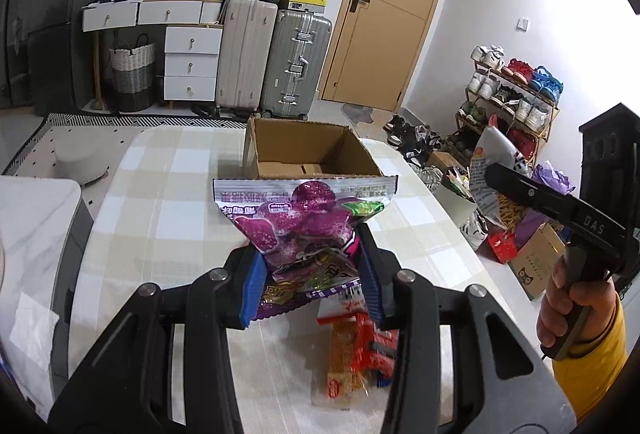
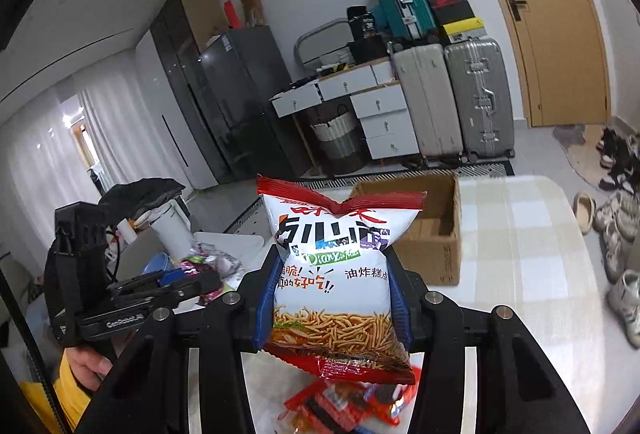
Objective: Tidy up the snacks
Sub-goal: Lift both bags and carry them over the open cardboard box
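Two bags are up off the table at once: the left gripper (image 1: 312, 266) has its blue pads clamped on a purple candy bag (image 1: 298, 224), held above the checked tablecloth (image 1: 168, 202) just short of the open cardboard box (image 1: 308, 154). Over on the right, the right gripper (image 2: 334, 298) squeezes a white-and-red bag of fried noodle sticks (image 2: 334, 274), upright, with the box (image 2: 434, 234) behind it. Red snack packets (image 1: 356, 350) lie on the cloth below.
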A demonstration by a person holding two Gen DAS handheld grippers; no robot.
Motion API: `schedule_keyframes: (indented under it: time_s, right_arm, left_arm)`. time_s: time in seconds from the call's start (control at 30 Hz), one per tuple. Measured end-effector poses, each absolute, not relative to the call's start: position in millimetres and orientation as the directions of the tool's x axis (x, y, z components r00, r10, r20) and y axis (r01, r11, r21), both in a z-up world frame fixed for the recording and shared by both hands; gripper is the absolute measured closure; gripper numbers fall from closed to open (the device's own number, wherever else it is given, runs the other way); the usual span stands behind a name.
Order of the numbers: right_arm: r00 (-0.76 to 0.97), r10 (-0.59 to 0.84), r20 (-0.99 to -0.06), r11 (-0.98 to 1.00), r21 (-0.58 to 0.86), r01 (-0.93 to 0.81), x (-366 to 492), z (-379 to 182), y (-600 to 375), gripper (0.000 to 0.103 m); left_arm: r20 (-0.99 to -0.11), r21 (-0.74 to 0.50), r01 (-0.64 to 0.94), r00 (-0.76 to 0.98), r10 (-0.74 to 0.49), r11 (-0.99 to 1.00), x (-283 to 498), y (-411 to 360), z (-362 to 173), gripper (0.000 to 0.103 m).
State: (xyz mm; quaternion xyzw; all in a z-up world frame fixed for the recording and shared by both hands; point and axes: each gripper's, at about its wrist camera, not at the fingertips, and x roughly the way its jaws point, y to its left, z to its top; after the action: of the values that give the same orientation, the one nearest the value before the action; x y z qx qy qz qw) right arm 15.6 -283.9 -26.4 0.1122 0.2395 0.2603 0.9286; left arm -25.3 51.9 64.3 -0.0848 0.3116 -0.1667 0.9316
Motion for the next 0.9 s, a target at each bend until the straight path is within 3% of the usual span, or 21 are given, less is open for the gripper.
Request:
schedule_keyframes:
  time_s: [0.47, 0.9]
  right_arm:
    - [0.733, 0.535, -0.421, 0.844, 0.294, -0.448, 122, -6, -260, 0.056]
    - [0.696, 0.499, -0.516, 0.866, 0.321, -0.383, 247, -40, -262, 0.056]
  left_arm:
    - [-0.585, -0.235, 0.282, 0.723, -0.367, 0.930, 74, 17, 103, 0.065]
    - [-0.710, -0.152, 0.275, 0.638, -0.298, 0.949, 238, -30, 53, 0.065]
